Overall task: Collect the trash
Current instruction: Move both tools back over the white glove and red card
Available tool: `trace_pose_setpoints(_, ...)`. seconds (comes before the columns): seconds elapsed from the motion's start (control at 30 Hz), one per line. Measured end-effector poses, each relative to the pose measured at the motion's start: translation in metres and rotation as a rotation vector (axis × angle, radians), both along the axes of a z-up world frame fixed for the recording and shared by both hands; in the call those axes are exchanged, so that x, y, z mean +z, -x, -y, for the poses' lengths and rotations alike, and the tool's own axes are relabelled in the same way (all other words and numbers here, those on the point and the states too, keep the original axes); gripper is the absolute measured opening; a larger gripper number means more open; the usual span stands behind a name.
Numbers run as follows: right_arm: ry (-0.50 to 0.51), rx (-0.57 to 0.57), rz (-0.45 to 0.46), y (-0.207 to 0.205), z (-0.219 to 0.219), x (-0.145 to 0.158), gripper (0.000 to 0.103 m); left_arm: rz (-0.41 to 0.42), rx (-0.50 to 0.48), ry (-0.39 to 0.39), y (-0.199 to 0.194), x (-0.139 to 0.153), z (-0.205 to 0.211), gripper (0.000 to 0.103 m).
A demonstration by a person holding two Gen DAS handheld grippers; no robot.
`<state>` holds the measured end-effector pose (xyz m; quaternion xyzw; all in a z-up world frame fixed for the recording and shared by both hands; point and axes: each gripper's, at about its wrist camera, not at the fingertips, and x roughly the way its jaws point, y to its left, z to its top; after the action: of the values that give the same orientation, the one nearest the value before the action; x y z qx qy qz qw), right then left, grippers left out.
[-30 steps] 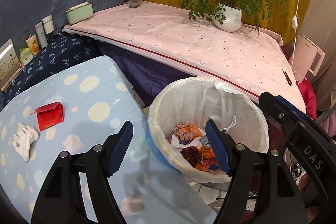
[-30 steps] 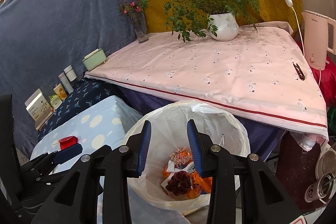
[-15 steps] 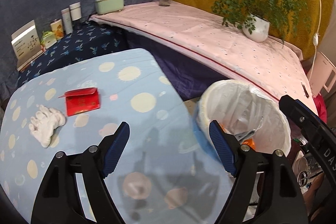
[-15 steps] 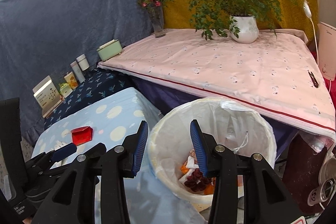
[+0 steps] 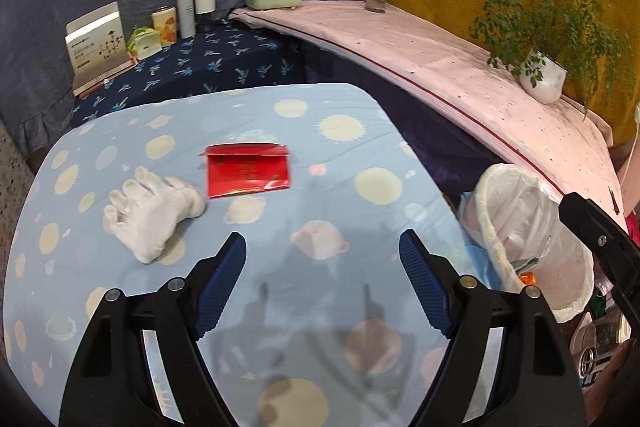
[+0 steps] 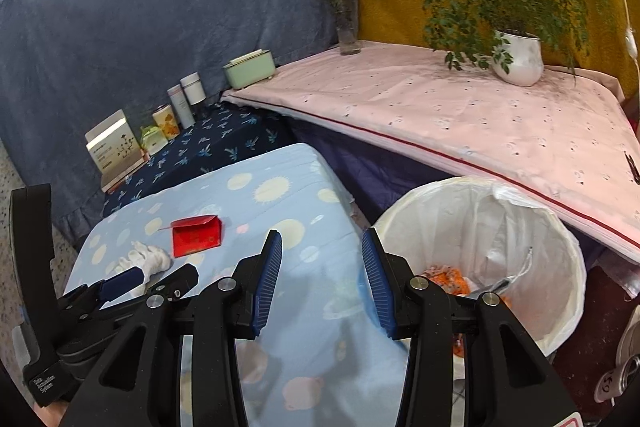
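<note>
A red envelope (image 5: 248, 173) and a crumpled white glove (image 5: 150, 213) lie on the light blue spotted table (image 5: 320, 307). My left gripper (image 5: 322, 263) hangs open over that cloth, nearer than both, nothing between its blue pads. To the right stands a white-lined trash bin (image 5: 528, 239) with orange and dark scraps inside. In the right wrist view my right gripper (image 6: 322, 267) is open and empty over the table's right edge, the bin (image 6: 480, 239) just right of it, the envelope (image 6: 197, 235) and glove (image 6: 144, 259) to its left.
A pink-covered table (image 6: 460, 115) carries a potted plant (image 6: 516, 55), a flower vase (image 6: 347, 27) and a green box (image 6: 250, 69). Boxes and tins (image 6: 160, 127) line the dark blue patterned surface at the back. Cans (image 6: 624, 375) sit on the floor right of the bin.
Both grippers have swung left, away from the bin and over the blue table. The envelope and glove now sit near the centre of the left view; the left jaws stand slightly wider.
</note>
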<state>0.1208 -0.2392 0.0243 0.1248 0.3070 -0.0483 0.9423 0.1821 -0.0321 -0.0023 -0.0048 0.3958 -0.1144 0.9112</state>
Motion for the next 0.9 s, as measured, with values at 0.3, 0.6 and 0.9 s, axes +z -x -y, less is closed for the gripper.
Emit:
trace_pose_setpoints(0.3, 0.015, 0.061, -0.028, -0.016, -0.038, -0.009, 0.041, -0.002, 0.067, -0.012, -0.01, -0.011, -0.041, 0.082)
trace_pose_setpoints(0.6, 0.029, 0.115, -0.057, -0.036, -0.073, -0.025, 0.041, -0.029, 0.115, -0.033, -0.026, -0.031, -0.078, 0.082)
trace_pose_setpoints(0.9, 0.019, 0.164, -0.083, -0.063, -0.102, -0.046, 0.041, -0.056, 0.143, -0.051, -0.046, -0.052, -0.104, 0.082)
